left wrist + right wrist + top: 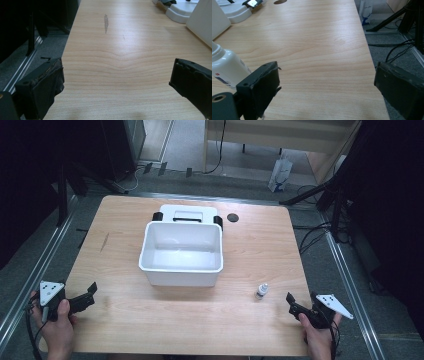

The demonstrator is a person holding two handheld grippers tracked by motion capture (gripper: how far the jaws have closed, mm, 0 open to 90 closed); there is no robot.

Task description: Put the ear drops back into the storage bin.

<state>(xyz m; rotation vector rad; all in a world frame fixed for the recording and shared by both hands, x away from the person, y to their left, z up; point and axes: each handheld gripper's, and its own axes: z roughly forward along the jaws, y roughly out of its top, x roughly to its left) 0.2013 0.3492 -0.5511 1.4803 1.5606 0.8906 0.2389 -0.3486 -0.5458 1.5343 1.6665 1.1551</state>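
Observation:
A white rectangular bin [181,254] stands empty in the middle of the wooden table [130,320], with its white lid [187,213] lying behind it. A small white bottle [261,291] stands upright right of the bin, near the front; the same bottle [225,67] rises just beyond the left jaw in the right gripper view. My left gripper [89,295] rests at the front left corner, open, with bare wood between its jaws. My right gripper [291,303] sits at the front right, open, a short way right of the bottle.
A dark round hole [232,217] marks the table top behind the bin. Metal rails [35,270] run along both sides of the table. Black stands and cables [320,227] crowd the floor at the right, and a white bag [280,172] sits beyond the far edge.

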